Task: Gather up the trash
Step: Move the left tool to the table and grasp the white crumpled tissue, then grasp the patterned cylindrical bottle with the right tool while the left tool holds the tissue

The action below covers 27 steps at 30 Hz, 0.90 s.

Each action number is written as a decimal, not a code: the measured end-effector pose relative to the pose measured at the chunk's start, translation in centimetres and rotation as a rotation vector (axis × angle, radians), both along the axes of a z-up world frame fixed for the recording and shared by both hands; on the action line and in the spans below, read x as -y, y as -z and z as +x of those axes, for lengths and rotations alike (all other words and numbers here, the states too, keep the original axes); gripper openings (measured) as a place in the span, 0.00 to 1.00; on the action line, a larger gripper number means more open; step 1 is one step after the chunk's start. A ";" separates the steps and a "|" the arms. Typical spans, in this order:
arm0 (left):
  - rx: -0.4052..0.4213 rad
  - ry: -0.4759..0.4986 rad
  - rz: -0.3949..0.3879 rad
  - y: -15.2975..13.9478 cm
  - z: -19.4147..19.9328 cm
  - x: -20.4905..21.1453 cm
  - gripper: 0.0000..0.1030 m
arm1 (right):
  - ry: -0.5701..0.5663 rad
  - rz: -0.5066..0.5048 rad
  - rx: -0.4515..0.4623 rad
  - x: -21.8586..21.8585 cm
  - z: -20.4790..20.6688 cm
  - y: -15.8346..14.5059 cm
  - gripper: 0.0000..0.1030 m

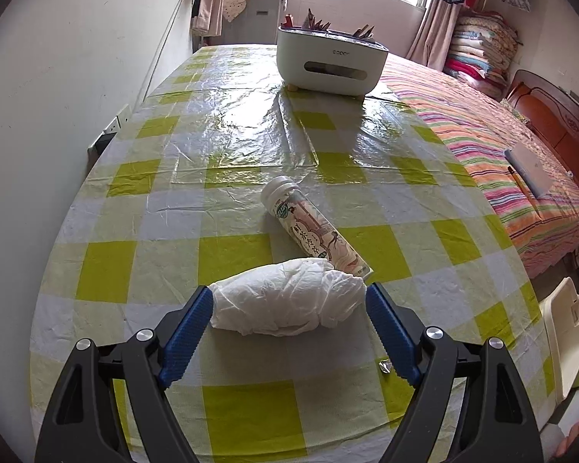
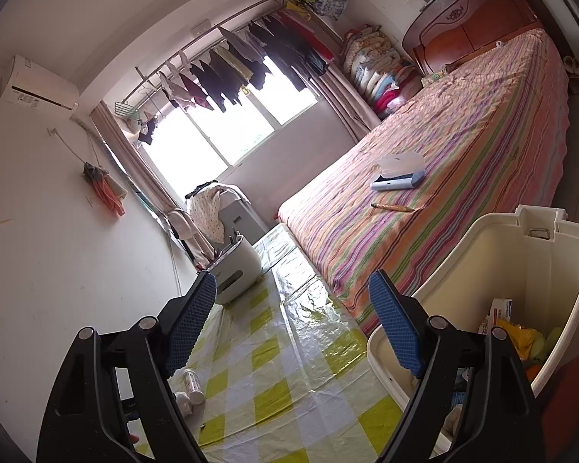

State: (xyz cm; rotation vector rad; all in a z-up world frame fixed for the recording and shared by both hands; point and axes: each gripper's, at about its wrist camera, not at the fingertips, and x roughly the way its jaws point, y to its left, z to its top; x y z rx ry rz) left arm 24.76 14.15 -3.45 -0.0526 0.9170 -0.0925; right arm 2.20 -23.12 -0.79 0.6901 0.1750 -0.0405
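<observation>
White crumpled tissue wad (image 1: 287, 297) lies crosswise between the wide-open, empty left gripper (image 1: 289, 308); the right gripper (image 2: 292, 318) gapes empty too.

Green-and-white checked tablecloth (image 1: 108, 266), white crumpled tissue (image 1: 289, 299), blue gripper pads (image 1: 187, 332), cream bin (image 2: 552, 270)

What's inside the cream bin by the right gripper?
The cream bin holds a white printed carton, a yellow wrapper and something greenish. The right gripper, open, covers the lower part, so the rest is hidden.
</observation>
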 end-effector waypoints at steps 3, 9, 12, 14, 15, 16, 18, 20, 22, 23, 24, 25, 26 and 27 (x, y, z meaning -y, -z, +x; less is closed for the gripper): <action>-0.005 0.017 0.050 0.6 0.4 0.6 0.76 | -0.007 -0.014 -0.001 -0.5 0.0 -0.1 0.78; -0.029 0.036 0.082 1.5 0.5 0.7 0.36 | -0.056 -0.053 -0.024 -2.3 1.1 -0.3 0.78; -0.021 0.041 0.076 1.4 0.2 0.4 0.31 | -0.099 -0.082 -0.047 -4.0 2.7 -0.5 0.78; -0.016 0.041 0.071 1.2 -0.1 0.1 0.27 | -0.148 -0.118 -0.064 -5.8 4.4 -0.8 0.78; -0.010 0.039 0.075 1.1 -0.4 0.0 0.26 | -0.169 -0.131 -0.072 -6.5 5.1 -0.9 0.78; -0.008 0.036 0.073 1.0 -0.5 -0.2 0.26 | -0.204 -0.143 -0.087 -7.5 6.0 -0.8 0.78; 0.000 0.024 0.062 0.7 -0.9 -0.8 0.24 | -0.273 -0.166 -0.126 -9.5 7.8 -0.6 0.78; 0.012 0.004 0.047 0.3 -1.5 -1.6 0.24 | -0.336 -0.175 -0.168 -11.4 9.4 -0.3 0.78; 0.025 -0.018 0.016 -0.2 -2.1 -2.7 0.24 | -0.393 -0.206 -0.220 -13.2 10.9 0.0 0.78; 0.027 -0.029 -0.001 -0.4 -2.4 -3.3 0.24 | -0.417 -0.224 -0.245 -14.3 11.6 0.2 0.78; 0.031 -0.039 -0.012 -0.6 -2.8 -3.8 0.24 | -0.435 -0.239 -0.260 -15.0 12.1 0.3 0.78; 0.041 -0.052 -0.018 -0.8 -3.1 -4.3 0.24 | -0.463 -0.262 -0.280 -16.2 12.8 0.4 0.78; 0.051 -0.065 -0.023 -1.1 -3.5 -4.8 0.24 | -0.490 -0.276 -0.300 -17.2 13.4 0.5 0.78; 0.060 -0.075 -0.033 -1.3 -3.9 -5.3 0.24 | -0.506 -0.288 -0.315 -17.9 13.9 0.6 0.78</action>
